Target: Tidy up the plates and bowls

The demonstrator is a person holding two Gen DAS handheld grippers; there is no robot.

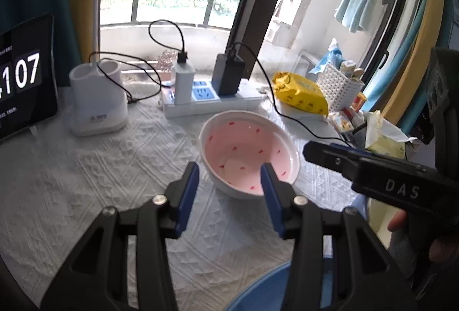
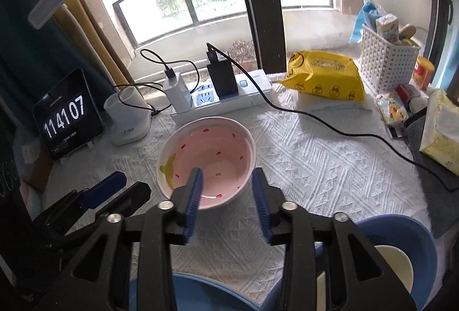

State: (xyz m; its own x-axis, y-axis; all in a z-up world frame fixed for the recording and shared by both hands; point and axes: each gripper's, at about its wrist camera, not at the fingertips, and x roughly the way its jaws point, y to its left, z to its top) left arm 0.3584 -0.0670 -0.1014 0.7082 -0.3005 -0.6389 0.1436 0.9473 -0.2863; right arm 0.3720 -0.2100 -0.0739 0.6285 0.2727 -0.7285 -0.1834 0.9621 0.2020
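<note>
A pink bowl [image 1: 246,150] with red specks and a white outside sits on the white textured tablecloth [image 1: 114,167]; it also shows in the right wrist view [image 2: 212,156]. My left gripper [image 1: 229,170] is open, its fingers straddling the bowl's near rim. My right gripper [image 2: 226,176] is open, also just at the bowl's near rim, and appears from the side in the left wrist view [image 1: 315,150]. A blue plate [image 2: 200,293] lies below the grippers. A blue bowl [image 2: 407,248] with a cream dish [image 2: 393,265] inside sits at the near right.
A power strip [image 2: 229,99] with chargers and cables runs along the back. A tablet clock [image 2: 66,116], a white holder [image 2: 129,116], a yellow wipes pack [image 2: 327,76], a white basket [image 2: 384,64] and a tissue box [image 2: 441,133] ring the table.
</note>
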